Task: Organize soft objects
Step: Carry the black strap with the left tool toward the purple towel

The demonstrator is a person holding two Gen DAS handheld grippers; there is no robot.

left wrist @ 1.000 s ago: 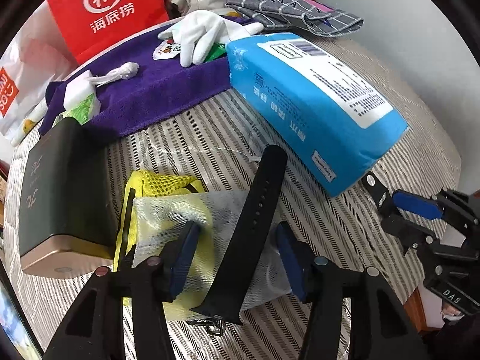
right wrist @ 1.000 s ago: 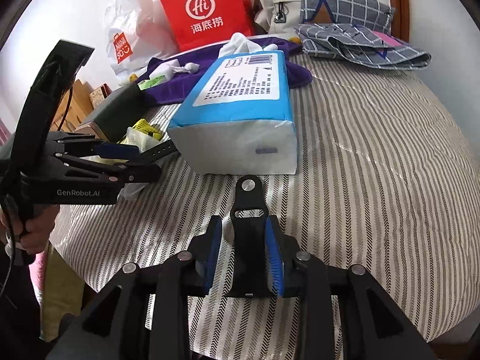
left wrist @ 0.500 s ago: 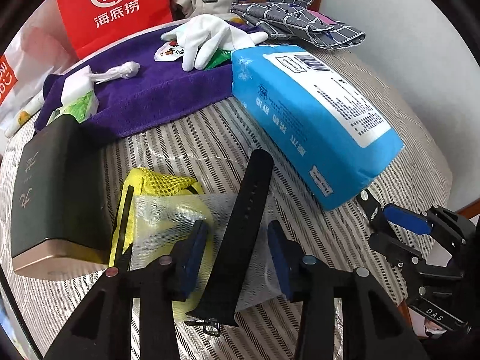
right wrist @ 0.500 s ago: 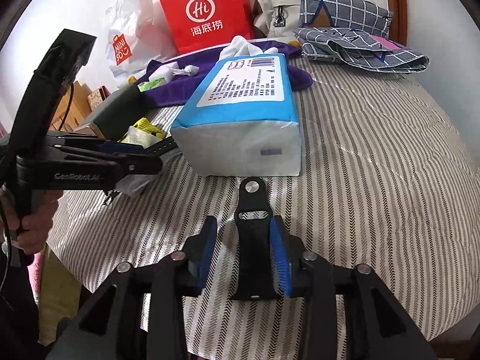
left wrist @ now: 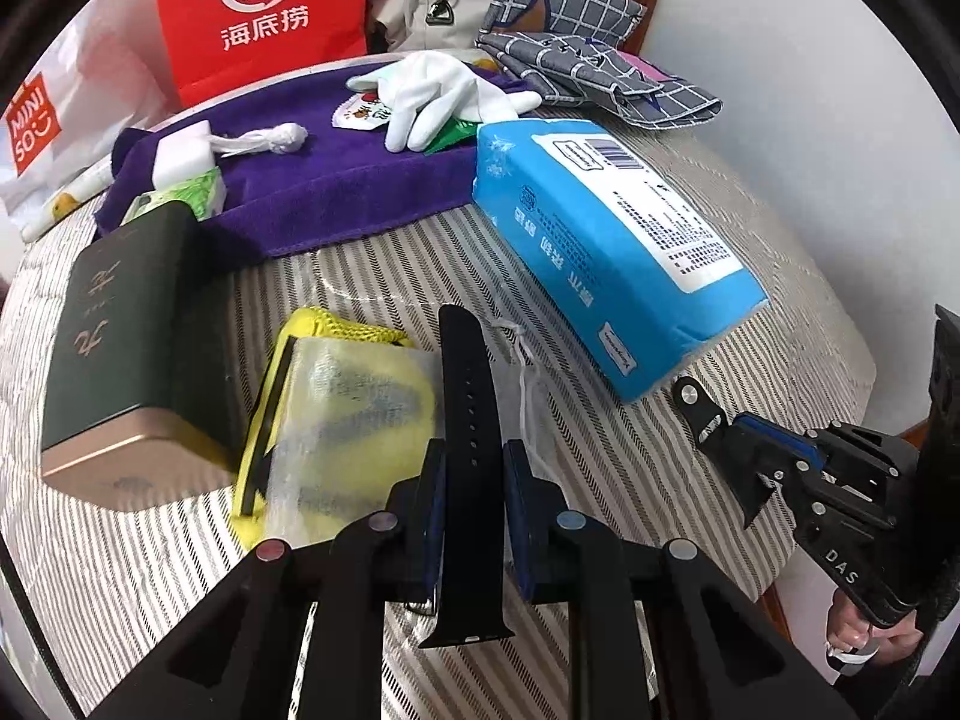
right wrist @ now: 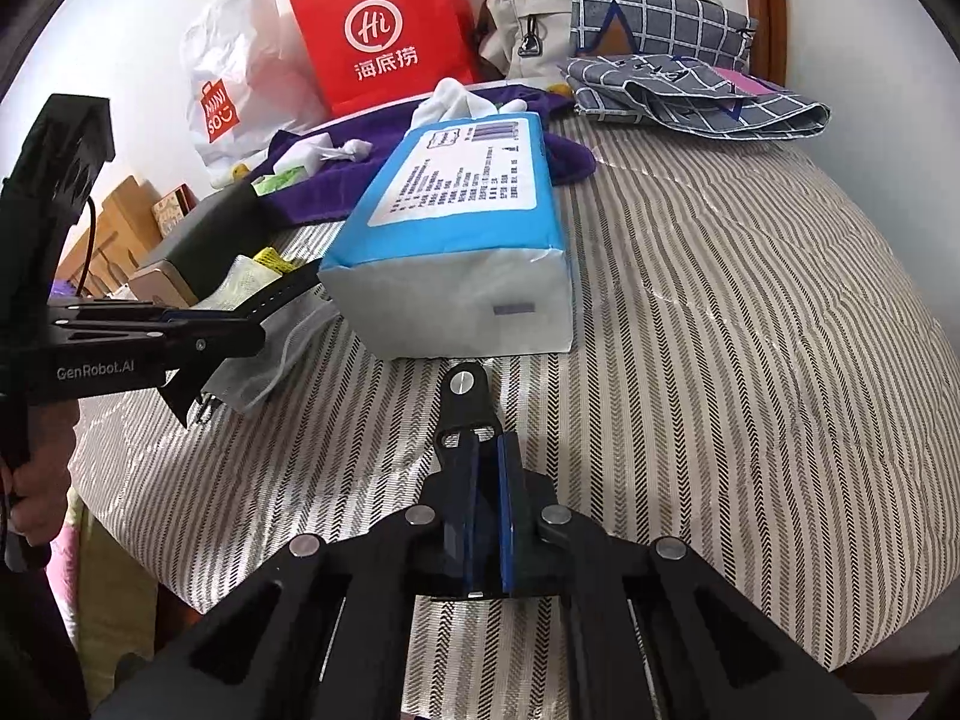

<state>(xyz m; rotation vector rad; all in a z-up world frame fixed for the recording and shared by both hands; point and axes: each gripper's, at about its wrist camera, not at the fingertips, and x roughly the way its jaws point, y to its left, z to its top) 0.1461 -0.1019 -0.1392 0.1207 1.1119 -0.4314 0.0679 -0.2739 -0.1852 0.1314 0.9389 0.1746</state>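
A long black watch strap (left wrist: 465,372) with holes lies over a gauzy white pouch (left wrist: 360,420). My left gripper (left wrist: 474,462) is closing on it, and both blue pads press its sides. A shorter black strap piece (right wrist: 468,396) with a metal stud pokes out of my right gripper (right wrist: 483,450), whose jaws are closing tight on it. The left gripper (right wrist: 240,330) also shows at the left of the right wrist view. The right gripper (left wrist: 720,426) appears low on the right of the left wrist view.
On the striped bed (right wrist: 720,330) lie a blue tissue pack (left wrist: 612,240), a dark green box (left wrist: 120,336), a yellow mesh bag (left wrist: 336,330) and a purple towel (left wrist: 336,180) with a white glove (left wrist: 432,96). Red and white shopping bags and checked cloth sit behind.
Both grippers went from open around their strap pieces to shut on them. The left one rose slightly with the long strap; the short piece now stands on edge between the right pads.
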